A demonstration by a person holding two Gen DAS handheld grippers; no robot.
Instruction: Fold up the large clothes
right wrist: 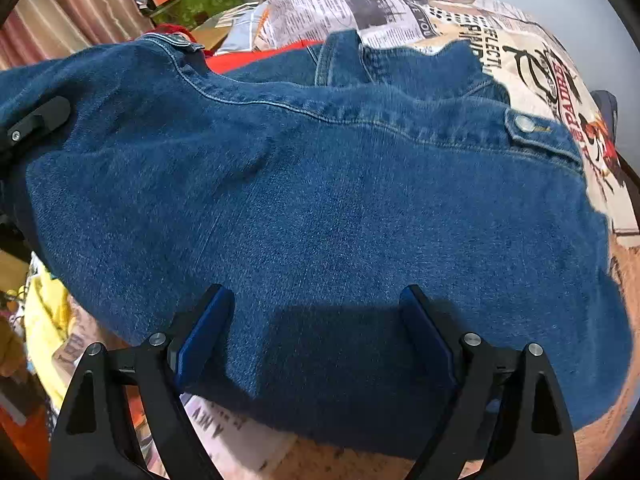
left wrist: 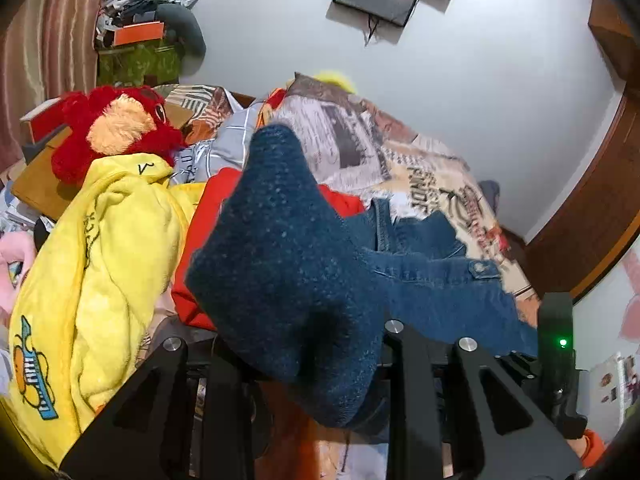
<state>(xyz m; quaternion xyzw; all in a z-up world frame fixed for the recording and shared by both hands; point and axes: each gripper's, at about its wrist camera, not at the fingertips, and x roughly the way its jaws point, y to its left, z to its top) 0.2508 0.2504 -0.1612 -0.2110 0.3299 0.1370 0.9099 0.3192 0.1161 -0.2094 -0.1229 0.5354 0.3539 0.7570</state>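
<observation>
Two grippers | left gripper clamps denim jacket | right gripper spread wide above it

Newsprint-patterned bed cover under blue denim jacket, yellow blanket alongside.

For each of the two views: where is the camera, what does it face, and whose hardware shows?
Left wrist: on the left hand-held gripper, facing the cluttered bed; denim jacket bunched between its fingers.
Right wrist: on the right hand-held gripper, tilted down over the jacket, jaws open.
Shared: jacket, newspaper-print bedspread; each view shows the other gripper.
</observation>
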